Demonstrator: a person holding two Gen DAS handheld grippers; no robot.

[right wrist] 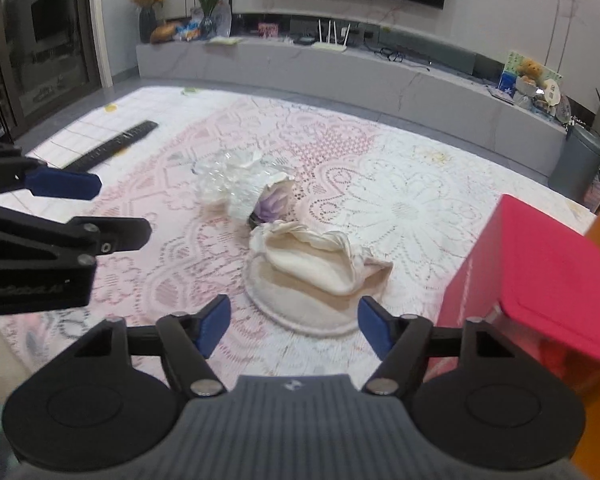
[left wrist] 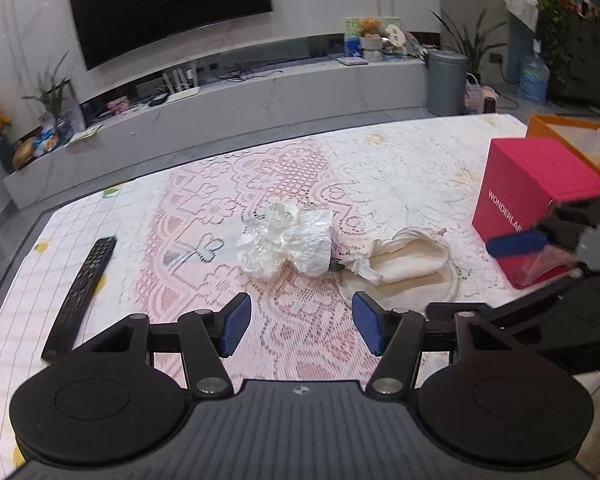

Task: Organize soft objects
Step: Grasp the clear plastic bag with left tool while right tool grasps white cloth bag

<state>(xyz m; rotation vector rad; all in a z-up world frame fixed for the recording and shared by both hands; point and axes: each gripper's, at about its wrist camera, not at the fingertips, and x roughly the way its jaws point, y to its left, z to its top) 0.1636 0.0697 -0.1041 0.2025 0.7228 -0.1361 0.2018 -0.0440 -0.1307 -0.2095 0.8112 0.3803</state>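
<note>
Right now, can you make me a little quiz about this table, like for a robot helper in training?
1. True or false: the left gripper is holding the cloth.
2. Which thing lies nearest the red box? A) remote B) cloth C) plastic wrap
3. Fill in: the remote lies on the ____ side of the table in the left wrist view.

Key:
1. False. Both its jaws stand apart with nothing between them, and so do those of the right gripper.
2. B. The cloth lies between the plastic wrap and the red box.
3. Left.
</note>
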